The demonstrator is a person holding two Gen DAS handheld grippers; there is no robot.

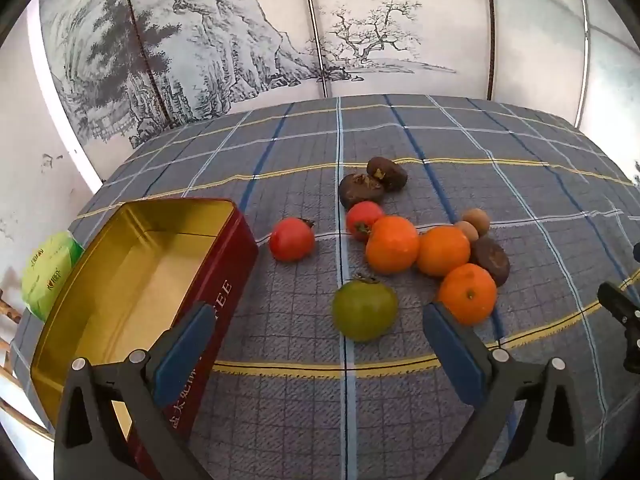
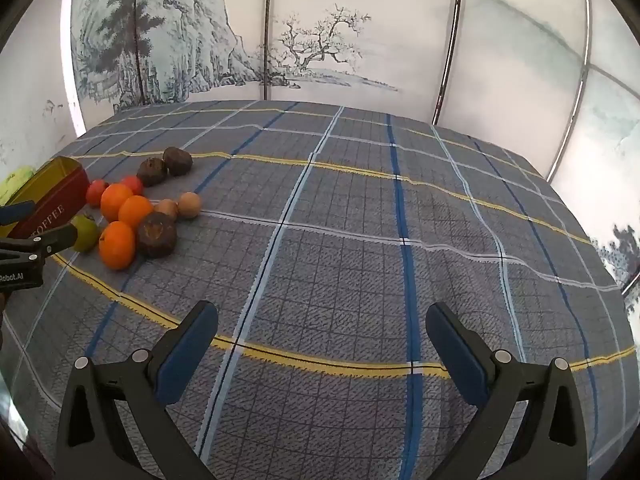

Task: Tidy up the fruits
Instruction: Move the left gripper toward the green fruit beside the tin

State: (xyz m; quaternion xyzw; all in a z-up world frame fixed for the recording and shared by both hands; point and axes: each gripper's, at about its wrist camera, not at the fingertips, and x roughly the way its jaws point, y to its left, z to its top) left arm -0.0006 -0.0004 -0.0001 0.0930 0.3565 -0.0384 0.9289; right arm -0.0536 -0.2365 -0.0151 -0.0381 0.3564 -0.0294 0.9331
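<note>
A heap of fruit lies on the plaid cloth: three oranges (image 1: 393, 245), two red tomatoes (image 1: 292, 239), a green tomato (image 1: 365, 309), three dark brown fruits (image 1: 360, 190) and two small tan ones (image 1: 476, 221). An open red tin (image 1: 136, 280) with a gold inside stands left of them, empty. My left gripper (image 1: 320, 316) is open, the green tomato just ahead between its fingers, untouched. My right gripper (image 2: 322, 322) is open and empty over bare cloth, far right of the fruit heap (image 2: 132, 212).
A green packet (image 1: 48, 272) lies behind the tin at the table's left edge. A painted folding screen (image 1: 240, 40) stands behind the table. The right gripper's tip shows at the left wrist view's right edge (image 1: 624, 312). The plaid cloth (image 2: 400, 240) stretches right of the fruit.
</note>
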